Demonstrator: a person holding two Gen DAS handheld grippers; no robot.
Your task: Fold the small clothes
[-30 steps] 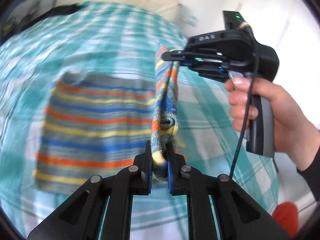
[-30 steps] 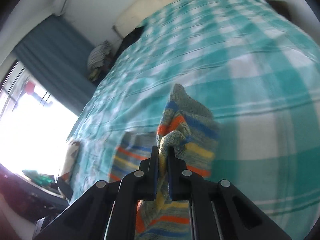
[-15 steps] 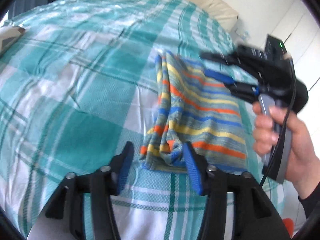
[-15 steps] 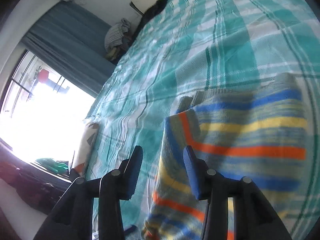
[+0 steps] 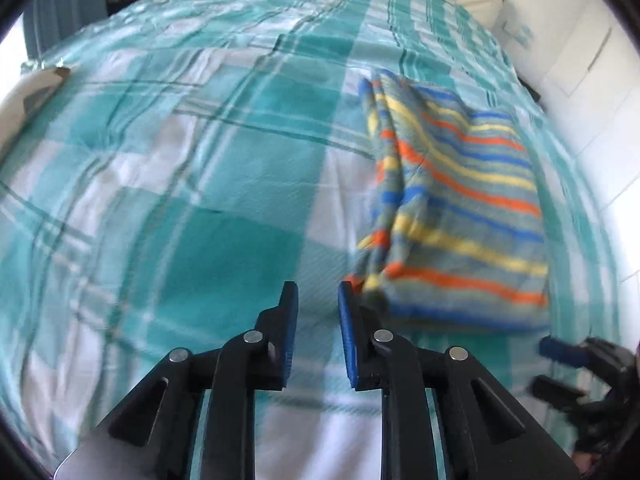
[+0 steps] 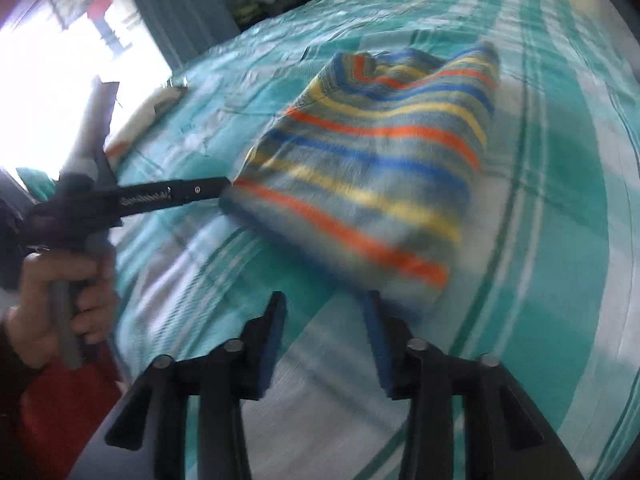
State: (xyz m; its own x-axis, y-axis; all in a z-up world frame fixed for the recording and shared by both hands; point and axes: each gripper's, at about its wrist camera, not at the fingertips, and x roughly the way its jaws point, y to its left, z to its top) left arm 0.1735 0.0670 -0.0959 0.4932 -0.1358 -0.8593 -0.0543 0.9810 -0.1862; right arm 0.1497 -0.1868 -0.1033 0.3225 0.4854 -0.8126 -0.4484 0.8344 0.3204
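a folded, multicolour-striped knit garment (image 5: 460,216) lay on the teal-and-white checked bed (image 5: 192,184); left gripper (image 5: 318,304) narrowing, empty; right gripper (image 6: 324,312) spread, empty.

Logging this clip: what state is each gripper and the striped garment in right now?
Left gripper: open, nothing between its jaws, which have just been closing.
Right gripper: open, empty, jaws just opened.
Striped garment: released, folded over, lying on the checked bedspread.
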